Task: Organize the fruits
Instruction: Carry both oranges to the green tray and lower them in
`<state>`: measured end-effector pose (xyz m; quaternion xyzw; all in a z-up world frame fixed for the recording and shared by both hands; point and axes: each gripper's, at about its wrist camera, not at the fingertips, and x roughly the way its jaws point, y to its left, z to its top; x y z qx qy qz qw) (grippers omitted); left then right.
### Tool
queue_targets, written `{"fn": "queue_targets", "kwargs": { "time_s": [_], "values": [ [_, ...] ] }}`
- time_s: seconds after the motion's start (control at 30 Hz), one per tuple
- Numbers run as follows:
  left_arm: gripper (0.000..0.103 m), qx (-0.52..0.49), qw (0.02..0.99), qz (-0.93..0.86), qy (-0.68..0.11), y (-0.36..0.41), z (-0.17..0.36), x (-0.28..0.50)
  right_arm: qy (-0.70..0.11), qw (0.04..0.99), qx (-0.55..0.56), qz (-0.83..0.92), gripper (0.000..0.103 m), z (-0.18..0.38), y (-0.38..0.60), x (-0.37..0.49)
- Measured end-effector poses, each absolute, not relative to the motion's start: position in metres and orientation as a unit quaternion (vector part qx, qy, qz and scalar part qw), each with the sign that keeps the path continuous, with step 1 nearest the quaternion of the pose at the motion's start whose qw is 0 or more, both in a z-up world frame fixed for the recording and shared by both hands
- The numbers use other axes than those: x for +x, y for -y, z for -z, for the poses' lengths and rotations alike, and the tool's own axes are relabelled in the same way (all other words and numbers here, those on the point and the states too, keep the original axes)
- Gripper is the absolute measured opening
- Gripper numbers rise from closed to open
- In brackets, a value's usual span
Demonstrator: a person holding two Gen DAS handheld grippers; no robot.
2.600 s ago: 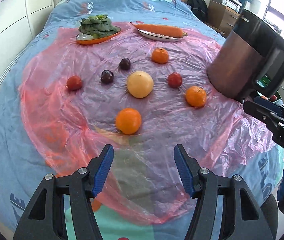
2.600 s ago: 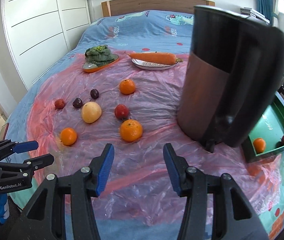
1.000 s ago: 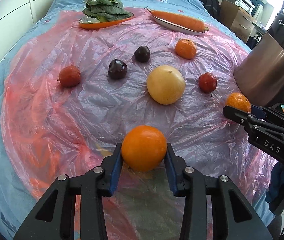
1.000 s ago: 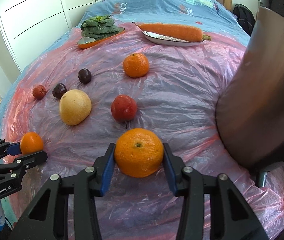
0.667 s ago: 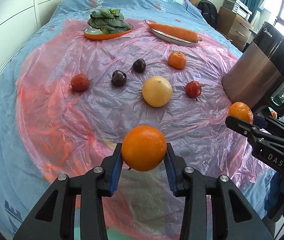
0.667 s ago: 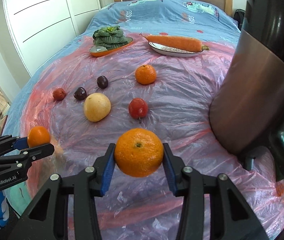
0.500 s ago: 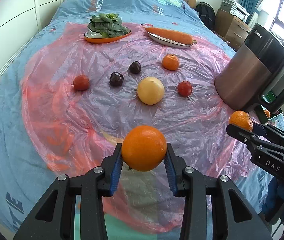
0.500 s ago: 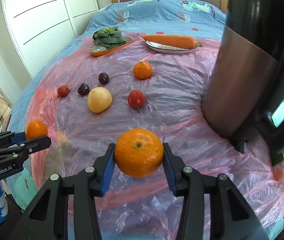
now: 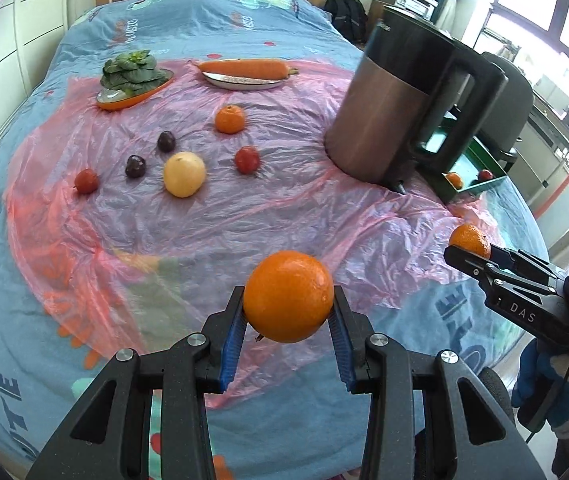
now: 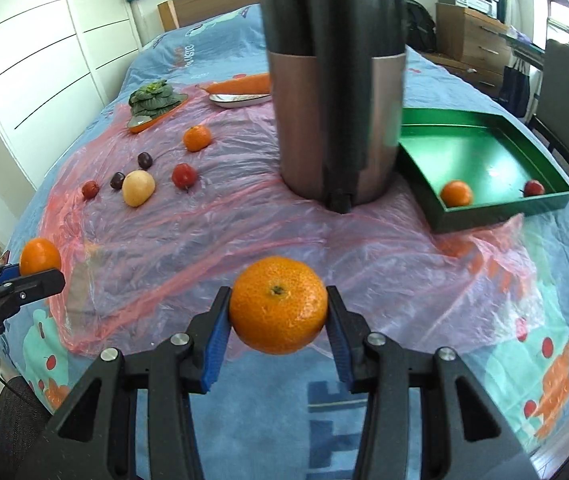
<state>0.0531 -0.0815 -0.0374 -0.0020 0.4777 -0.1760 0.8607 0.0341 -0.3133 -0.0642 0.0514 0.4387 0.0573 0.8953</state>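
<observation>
While raised above the bed (image 9: 244,12), each tool grips fruit.

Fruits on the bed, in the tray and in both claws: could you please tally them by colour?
Orange: 4 – held orange in left claw, held tangerine in right claw, loose tangerine, tray tangerine
Red: 3 – loose red fruits, tray red fruit
Dark purple: 2 – plums
Yellow: 1 – yellow fruit
Total: 10
</observation>
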Motion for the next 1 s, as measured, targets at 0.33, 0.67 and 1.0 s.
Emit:
{"fn": "queue_targets", "kwargs": {
  "time_s": [0.33, 0.67, 1.0],
  "values": [
    [0.035, 0.052, 0.845, 0.255, -0.467, 0.172, 0.015, 0.036, -0.415, 0.903, 0.105, 0.023, 0.053, 0.056, 0.412, -0.001],
    [0.035, 0.103, 0.829, 0.318, -0.448, 0.263, -0.001, 0.039, -0.385, 0.91, 0.138, 0.074, 0.053, 0.046, 0.483, -0.002],
    [0.035, 0.12, 0.817, 0.346, -0.444, 0.343, -0.004, 0.089, -0.364, 0.917, 0.135, 0.093, 0.053, 0.037, 0.526, 0.041]
  ]
}}
